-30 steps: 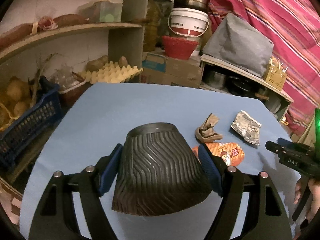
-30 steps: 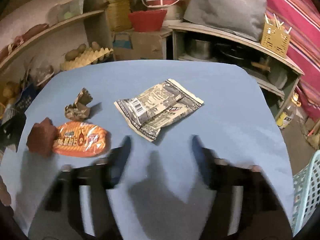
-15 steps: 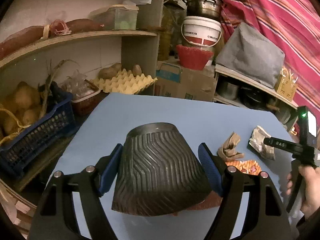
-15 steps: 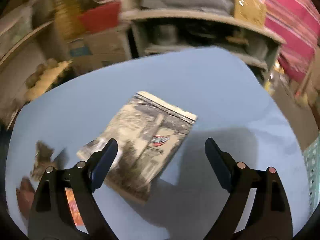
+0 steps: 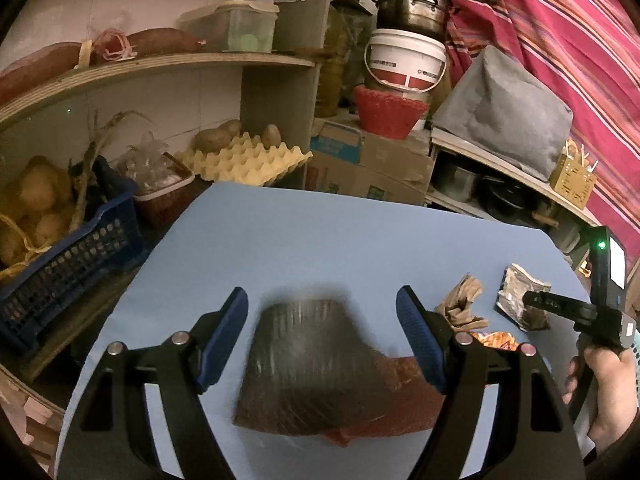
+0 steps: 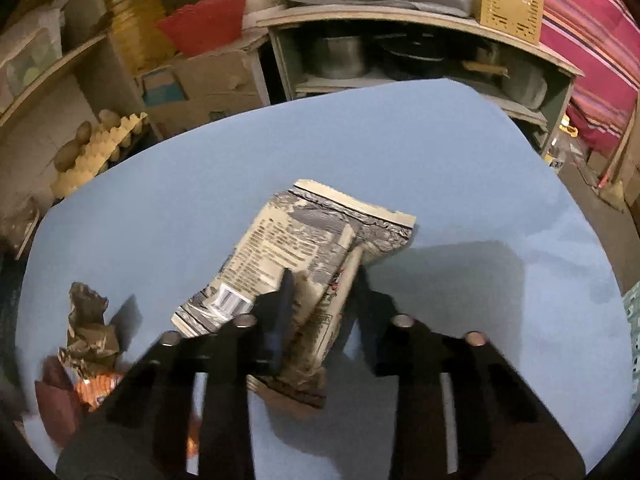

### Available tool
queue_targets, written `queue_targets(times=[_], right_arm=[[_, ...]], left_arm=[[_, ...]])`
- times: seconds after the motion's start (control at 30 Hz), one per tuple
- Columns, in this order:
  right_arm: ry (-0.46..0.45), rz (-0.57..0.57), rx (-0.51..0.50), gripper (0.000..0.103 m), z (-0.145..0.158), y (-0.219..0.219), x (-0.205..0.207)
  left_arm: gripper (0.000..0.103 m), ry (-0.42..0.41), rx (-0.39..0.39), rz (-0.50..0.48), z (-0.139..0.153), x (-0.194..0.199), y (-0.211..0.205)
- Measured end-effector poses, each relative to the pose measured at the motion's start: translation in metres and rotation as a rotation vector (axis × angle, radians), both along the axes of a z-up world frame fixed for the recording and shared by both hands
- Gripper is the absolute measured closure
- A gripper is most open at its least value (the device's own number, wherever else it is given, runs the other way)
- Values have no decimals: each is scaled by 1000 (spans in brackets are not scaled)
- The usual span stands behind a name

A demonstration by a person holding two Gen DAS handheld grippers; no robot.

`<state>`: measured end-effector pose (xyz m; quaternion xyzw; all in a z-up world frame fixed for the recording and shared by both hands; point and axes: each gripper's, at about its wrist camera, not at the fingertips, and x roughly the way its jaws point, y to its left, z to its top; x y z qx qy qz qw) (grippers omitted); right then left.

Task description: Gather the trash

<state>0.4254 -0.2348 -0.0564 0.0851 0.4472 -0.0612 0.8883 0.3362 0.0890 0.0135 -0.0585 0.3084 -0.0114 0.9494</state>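
Observation:
My left gripper point(image 5: 322, 336) is open, its blue pads apart from a dark ribbed pot point(image 5: 308, 364) that sits blurred between them on the blue table point(image 5: 320, 240). A red-brown wrapper point(image 5: 400, 396) lies beside the pot. My right gripper point(image 6: 320, 312) is shut on a grey-and-cream snack packet point(image 6: 296, 256), creased between the fingers; the same packet point(image 5: 520, 292) shows at the right of the left wrist view. A crumpled brown wrapper point(image 6: 88, 328) and an orange wrapper point(image 6: 96, 392) lie at the table's left.
Shelves with a yellow egg tray point(image 5: 244, 164), a blue crate point(image 5: 64, 272), a red basket point(image 5: 388, 110) and a white bucket point(image 5: 404, 60) stand behind the table. A pale mesh basket point(image 6: 632, 320) shows past the right edge.
My left gripper has opened and let go of the dark pot. My right gripper has moved in and shut on the snack packet, crumpling it.

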Motion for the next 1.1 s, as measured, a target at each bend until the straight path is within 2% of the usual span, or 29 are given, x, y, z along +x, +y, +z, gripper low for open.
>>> queue_targets(times=[0.03, 0.33, 0.5, 0.67, 0.77, 0.93, 1.1], right_arm=[[-6, 2, -11, 98, 2, -4, -3], [-48, 8, 46, 98, 13, -50, -36], [-71, 46, 27, 98, 24, -69, -69], [-86, 62, 38, 98, 27, -89, -111], [-92, 61, 56, 98, 29, -99, -128], [-109, 84, -25, 98, 36, -102, -141], [-96, 77, 8, 98, 31, -112, -145]], left_arm=[[28, 0, 2, -4, 0, 0, -2], [28, 7, 14, -19, -5, -3, -11], [27, 3, 48, 2, -4, -8, -3], [20, 74, 6, 22, -15, -4, 24], [20, 110, -8, 31, -23, -2, 34], [16, 142, 43, 9, -35, -5, 24], [16, 161, 86, 8, -47, -1, 14]])
